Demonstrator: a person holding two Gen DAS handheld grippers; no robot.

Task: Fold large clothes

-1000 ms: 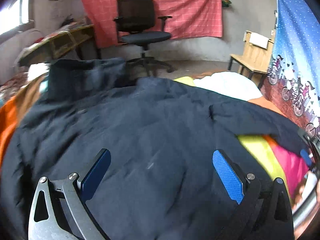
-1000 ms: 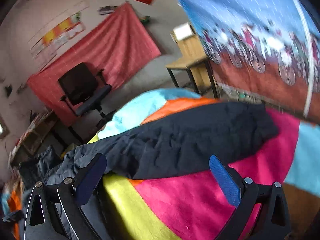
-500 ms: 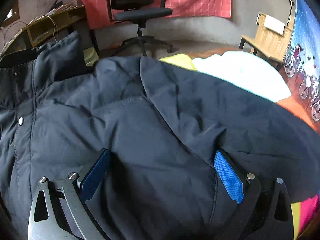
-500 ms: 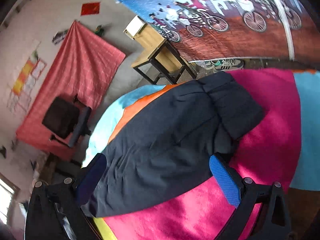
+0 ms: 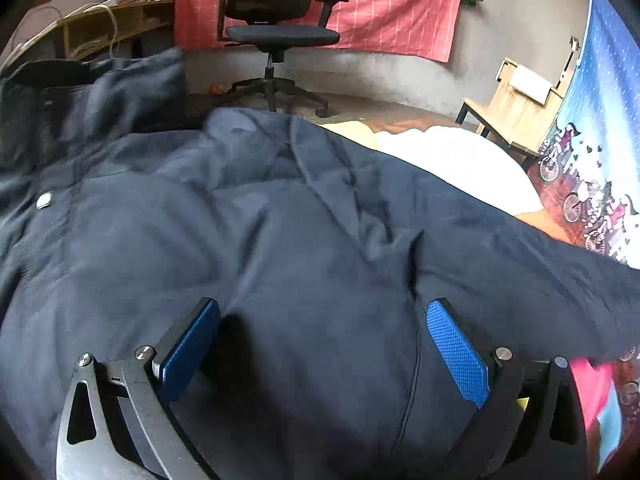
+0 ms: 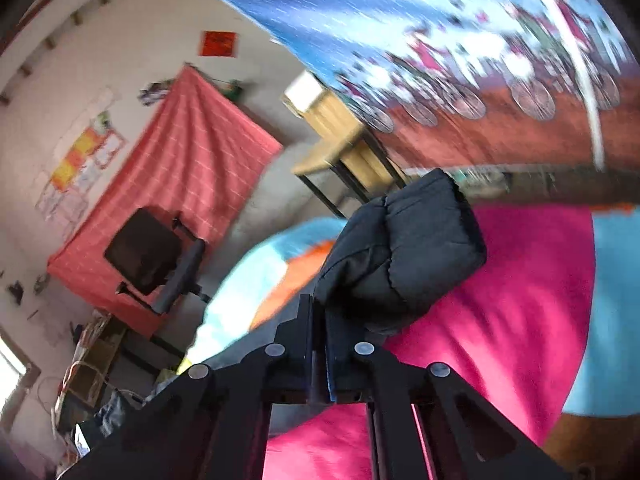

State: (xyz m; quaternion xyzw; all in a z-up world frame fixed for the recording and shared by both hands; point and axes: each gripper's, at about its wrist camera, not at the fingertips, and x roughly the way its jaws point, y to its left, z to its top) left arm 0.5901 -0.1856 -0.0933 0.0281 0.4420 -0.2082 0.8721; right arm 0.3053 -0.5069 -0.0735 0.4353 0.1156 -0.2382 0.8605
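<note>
A large dark navy padded jacket (image 5: 280, 240) lies spread on a bed and fills the left wrist view, snap front at the left, one sleeve running off to the right. My left gripper (image 5: 320, 344) is open, its blue pads low over the jacket's body near the armpit seam. My right gripper (image 6: 318, 344) is shut on the jacket's sleeve (image 6: 400, 252), whose cuff end bulges up beyond the fingers above the bedcover.
The bedcover (image 6: 500, 320) is patched in pink, cyan, orange and yellow. A black office chair (image 5: 276, 28) stands beyond the bed before a red wall cloth. A wooden side table (image 5: 520, 116) stands at the right by a blue bicycle-print hanging (image 6: 440, 40).
My right gripper has closed on the sleeve near its cuff and lifted it. My left gripper stays open over the jacket's body, shifted a little.
</note>
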